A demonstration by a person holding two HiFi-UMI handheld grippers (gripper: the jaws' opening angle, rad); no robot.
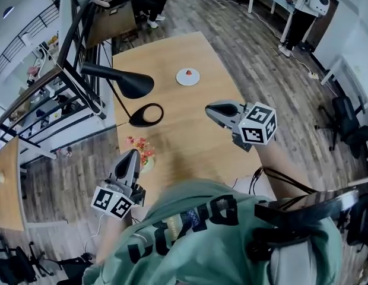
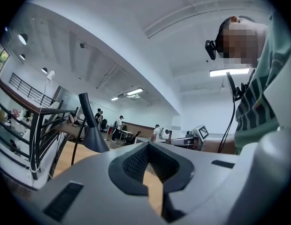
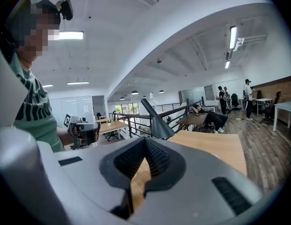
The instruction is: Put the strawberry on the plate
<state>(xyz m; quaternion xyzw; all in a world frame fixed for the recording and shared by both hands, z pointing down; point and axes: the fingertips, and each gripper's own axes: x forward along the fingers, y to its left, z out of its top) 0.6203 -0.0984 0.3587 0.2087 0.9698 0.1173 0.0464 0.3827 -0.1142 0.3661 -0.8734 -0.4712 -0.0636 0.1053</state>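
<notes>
A red strawberry [image 1: 188, 72] lies on a small white plate [image 1: 187, 79] at the far end of the wooden table [image 1: 190, 141]. My right gripper [image 1: 209, 110] hovers over the table's middle, well short of the plate, pointing left, jaws shut and empty. My left gripper [image 1: 132, 153] is held near the table's near left edge, also shut and empty. In the left gripper view the left gripper [image 2: 146, 146] has its jaws closed tip to tip. In the right gripper view the right gripper [image 3: 144, 142] is closed the same way. Neither of these views shows the plate or the strawberry.
A black desk lamp [image 1: 121, 82] with a round base [image 1: 146, 115] stands on the table's left side. A small pot of pink flowers [image 1: 142, 150] sits next to my left gripper. A railing [image 1: 71, 70] runs along the left; people sit at desks beyond the table.
</notes>
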